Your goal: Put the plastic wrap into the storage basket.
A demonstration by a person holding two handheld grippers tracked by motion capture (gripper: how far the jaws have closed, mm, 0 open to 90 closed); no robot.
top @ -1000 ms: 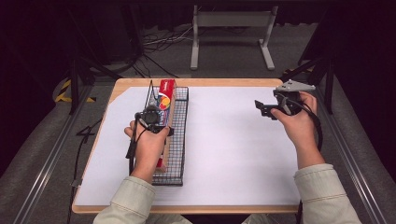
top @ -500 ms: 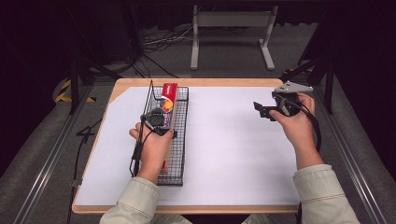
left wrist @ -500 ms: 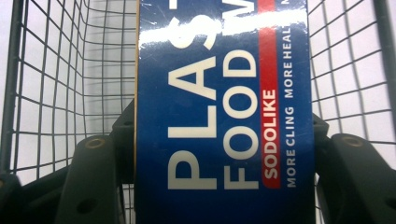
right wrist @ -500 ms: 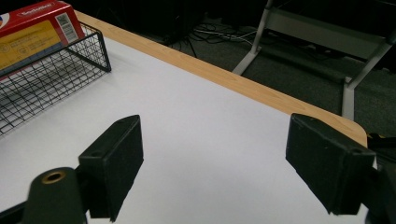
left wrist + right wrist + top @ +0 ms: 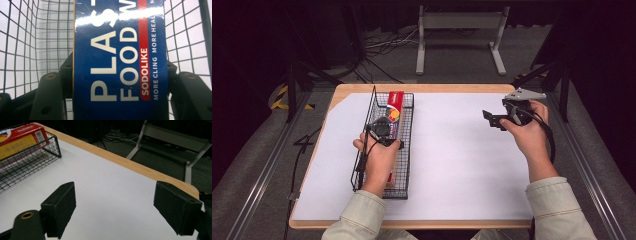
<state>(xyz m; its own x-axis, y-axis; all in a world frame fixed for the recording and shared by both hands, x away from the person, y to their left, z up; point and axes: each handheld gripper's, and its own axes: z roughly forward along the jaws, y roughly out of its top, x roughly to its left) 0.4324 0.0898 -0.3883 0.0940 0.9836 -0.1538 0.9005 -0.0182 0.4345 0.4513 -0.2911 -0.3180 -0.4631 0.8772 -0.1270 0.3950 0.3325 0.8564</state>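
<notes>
A wire basket (image 5: 407, 150) stands on the left part of the table (image 5: 452, 165), its length running away from the person. In it lies a long box (image 5: 395, 107), end to end along the basket. The left gripper (image 5: 383, 131) sits inside the basket over the middle of the box, one jaw on each long side of it, pressed against it; basket wire lies left, right and ahead of the jaws. The right gripper (image 5: 493, 120) hangs above the table's far right part, well apart from the basket, which lies to its left. Bare table lies between and ahead of its spread jaws, with the table's far edge beyond.
</notes>
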